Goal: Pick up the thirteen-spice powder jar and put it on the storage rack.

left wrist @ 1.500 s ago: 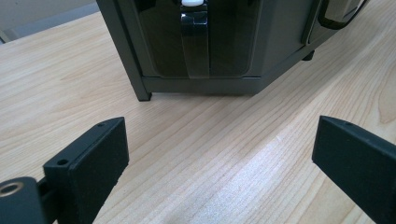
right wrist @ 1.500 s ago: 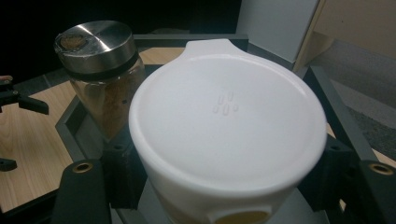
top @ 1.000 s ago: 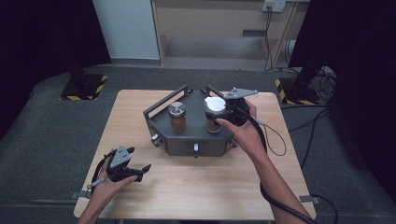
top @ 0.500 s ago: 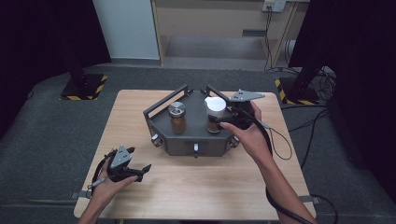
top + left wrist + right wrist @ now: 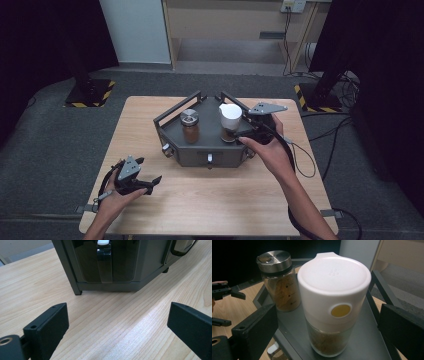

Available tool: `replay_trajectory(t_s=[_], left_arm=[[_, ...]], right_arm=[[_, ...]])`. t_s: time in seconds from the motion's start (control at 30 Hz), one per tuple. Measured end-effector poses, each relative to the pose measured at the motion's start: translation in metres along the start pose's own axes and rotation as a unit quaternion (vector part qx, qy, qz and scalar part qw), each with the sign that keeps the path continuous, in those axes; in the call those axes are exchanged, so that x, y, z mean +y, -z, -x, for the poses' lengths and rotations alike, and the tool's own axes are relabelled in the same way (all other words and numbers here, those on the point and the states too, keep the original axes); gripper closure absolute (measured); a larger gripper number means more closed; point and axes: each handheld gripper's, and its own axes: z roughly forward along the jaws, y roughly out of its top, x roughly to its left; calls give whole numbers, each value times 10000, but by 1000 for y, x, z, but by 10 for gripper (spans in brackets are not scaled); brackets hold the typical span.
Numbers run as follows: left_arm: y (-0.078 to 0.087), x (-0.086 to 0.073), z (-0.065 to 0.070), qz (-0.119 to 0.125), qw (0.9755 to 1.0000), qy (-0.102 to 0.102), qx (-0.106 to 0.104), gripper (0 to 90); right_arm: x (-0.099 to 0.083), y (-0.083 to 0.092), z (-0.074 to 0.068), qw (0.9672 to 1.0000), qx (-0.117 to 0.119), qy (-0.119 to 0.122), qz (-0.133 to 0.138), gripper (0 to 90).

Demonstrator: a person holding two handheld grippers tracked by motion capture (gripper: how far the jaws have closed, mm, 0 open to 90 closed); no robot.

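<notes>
Tool (image 5: 117, 327) open over table (image 5: 125, 320), rack (image 5: 110, 262) ahead.

Left gripper (image 5: 134, 176) jaws apart, right gripper (image 5: 239, 134) jaws just opened – wide

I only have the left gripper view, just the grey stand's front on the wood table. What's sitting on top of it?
Observer: Two jars stand on the grey stand: a steel-lidded jar and a white-lidded jar.
Operator: Where's the other claw?
Observer: The right claw is at the white-lidded jar, which stands between its jaws; they have just been opening and do not press it.
Operator: What's inside the jars?
Observer: Both seem to hold brown powder.
</notes>
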Motion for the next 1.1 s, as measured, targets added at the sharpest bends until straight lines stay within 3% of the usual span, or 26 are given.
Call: replay_trajectory(t_s=[1.1], left_arm=[[0,-1,0,8,10000,20,-5,19]], right_arm=[[-27,15,-14,9998,170,63,122,19]])
